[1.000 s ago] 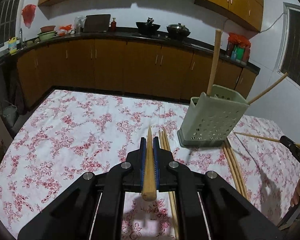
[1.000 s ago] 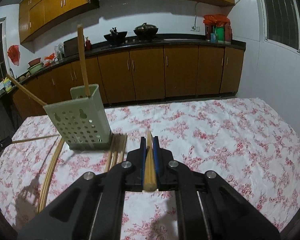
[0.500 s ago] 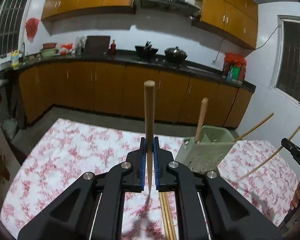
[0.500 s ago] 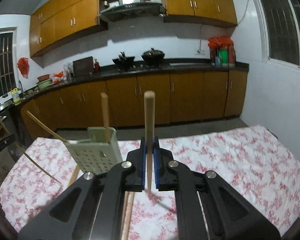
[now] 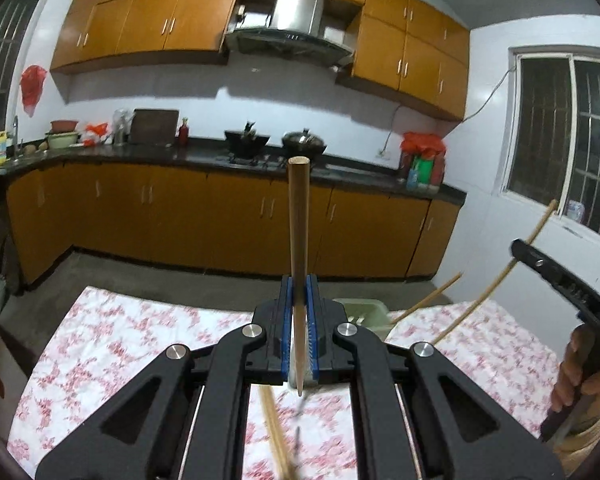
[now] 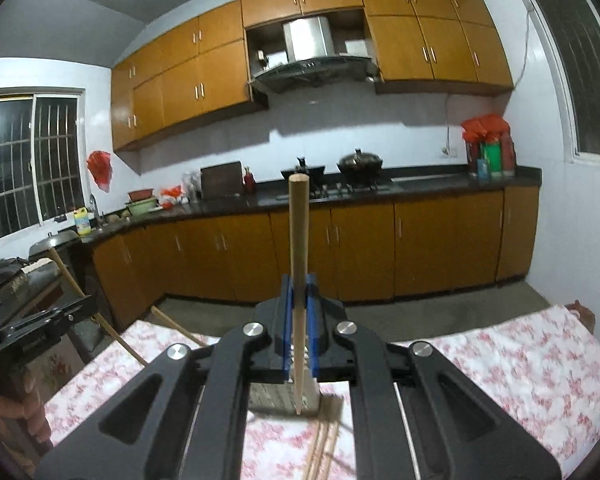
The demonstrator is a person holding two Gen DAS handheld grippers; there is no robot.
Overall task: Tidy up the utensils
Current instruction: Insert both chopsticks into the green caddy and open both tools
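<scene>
chopsticks going vertical, one in each gripper.

left gripper (image 5: 300,332) is clenching a chopstick (image 5: 299,248) thin end down, and the right gripper (image 6: 299,332) is pinching its own chopstick (image 6: 299,256) likewise. the green holder (image 5: 364,312) is sitting on the floral tablecloth (image 5: 100,344), mostly hidden behind the left jaws. both tips are likely heading for one small opening, so they are risking a clash, or a nudge tipping the holder over.

Black gripper (image 5: 300,312) — blue pads (image 5: 287,320), silver screws (image 5: 253,331).
</scene>
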